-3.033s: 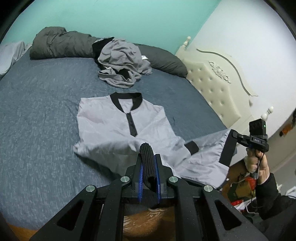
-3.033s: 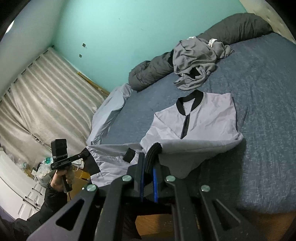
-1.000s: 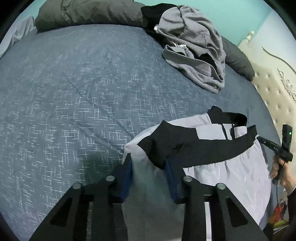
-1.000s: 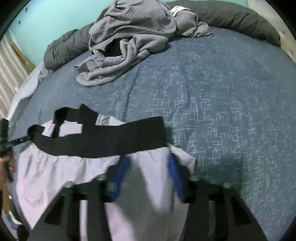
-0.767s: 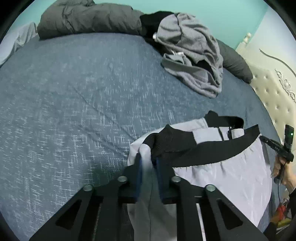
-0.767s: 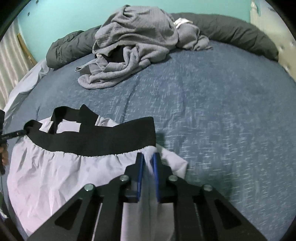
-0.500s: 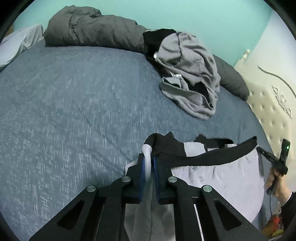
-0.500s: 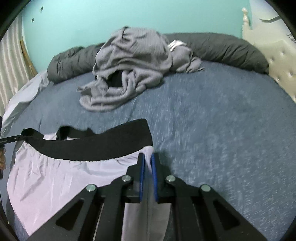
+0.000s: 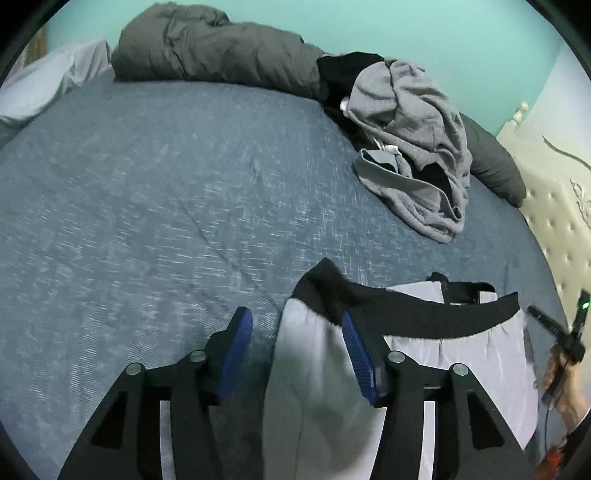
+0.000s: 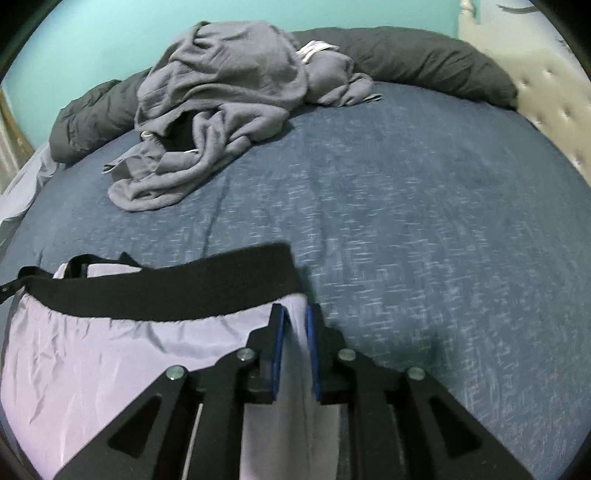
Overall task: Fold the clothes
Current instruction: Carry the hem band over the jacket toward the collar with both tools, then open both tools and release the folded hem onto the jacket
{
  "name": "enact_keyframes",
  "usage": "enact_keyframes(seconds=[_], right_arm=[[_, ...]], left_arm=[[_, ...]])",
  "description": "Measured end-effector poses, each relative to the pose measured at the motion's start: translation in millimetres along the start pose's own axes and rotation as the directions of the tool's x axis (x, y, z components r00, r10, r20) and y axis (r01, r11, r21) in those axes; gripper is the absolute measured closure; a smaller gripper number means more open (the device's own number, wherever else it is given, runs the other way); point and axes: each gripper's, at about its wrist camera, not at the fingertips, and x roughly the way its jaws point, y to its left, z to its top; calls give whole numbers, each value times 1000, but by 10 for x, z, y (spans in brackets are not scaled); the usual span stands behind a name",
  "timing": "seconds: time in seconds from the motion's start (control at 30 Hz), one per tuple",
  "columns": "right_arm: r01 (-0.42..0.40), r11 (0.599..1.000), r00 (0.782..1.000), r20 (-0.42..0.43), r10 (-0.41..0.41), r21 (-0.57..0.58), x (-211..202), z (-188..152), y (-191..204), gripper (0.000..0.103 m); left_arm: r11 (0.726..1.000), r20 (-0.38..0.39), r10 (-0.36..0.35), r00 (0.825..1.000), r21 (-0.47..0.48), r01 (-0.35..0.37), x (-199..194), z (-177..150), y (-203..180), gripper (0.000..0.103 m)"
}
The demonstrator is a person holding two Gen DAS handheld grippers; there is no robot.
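Only left view shows person's hand.

We are in a home bedroom. A wide bed with a blue-grey sheet fills both views. At twelve o'clock in the left wrist view a dark duvet lies bunched against a turquoise wall, with a heap of grey clothes at one o'clock. A cream tufted headboard with a carved edge stands at three o'clock. A pale pillow sits at ten o'clock.
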Motion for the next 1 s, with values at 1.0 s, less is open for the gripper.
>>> enact_keyframes(seconds=[1.0], right_arm=[[-412,910,909,-84,408,-36,-892,-1839,1975,79]], left_arm=[[997,106,-79,991,-9,80,-673,-1553,-423,48]])
